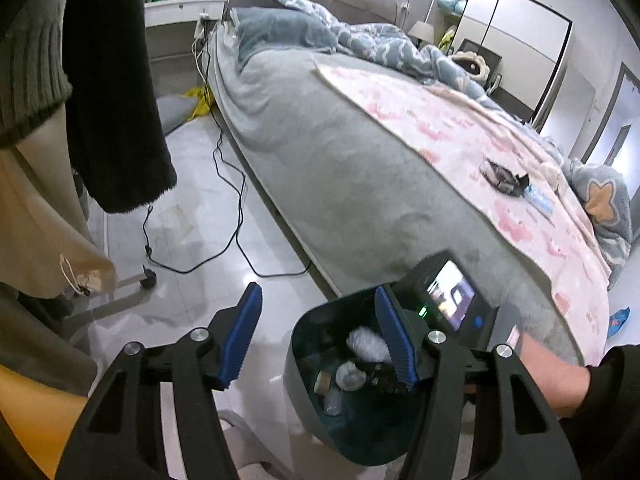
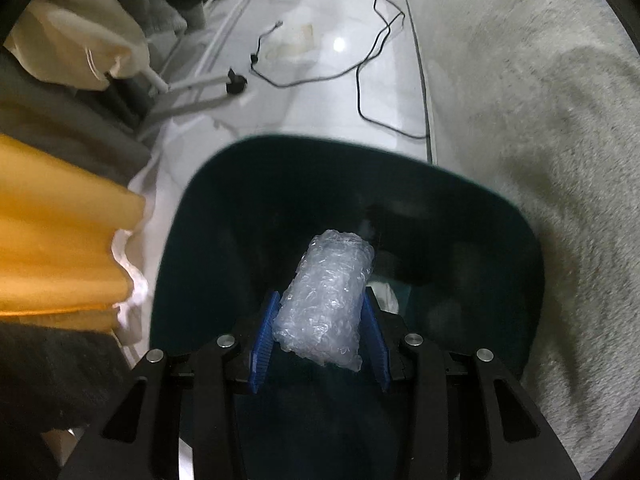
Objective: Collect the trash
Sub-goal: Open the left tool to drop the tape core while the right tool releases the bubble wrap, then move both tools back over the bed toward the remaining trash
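A dark teal trash bin (image 1: 308, 332) stands on the floor beside the bed; in the right wrist view its rim (image 2: 304, 142) fills the middle. It holds several pieces of trash. My right gripper (image 2: 318, 316) is shut on a roll of clear bubble wrap (image 2: 326, 304) and holds it over the bin's opening; the roll also shows in the left wrist view (image 1: 366, 344). My left gripper (image 1: 318, 312) is open and empty, above the bin's left rim. On the bed's pink blanket lie a dark crumpled wrapper (image 1: 504, 178) and a bluish packet (image 1: 540, 198).
The grey bed (image 1: 340, 168) runs along the right with a bunched blue quilt (image 1: 360, 36). Black cables (image 1: 228, 216) trail over the glossy floor. Hanging clothes (image 1: 116, 92) and a rolling rack foot (image 1: 146, 278) stand at the left. A yellow bag (image 1: 198, 100) lies farther back.
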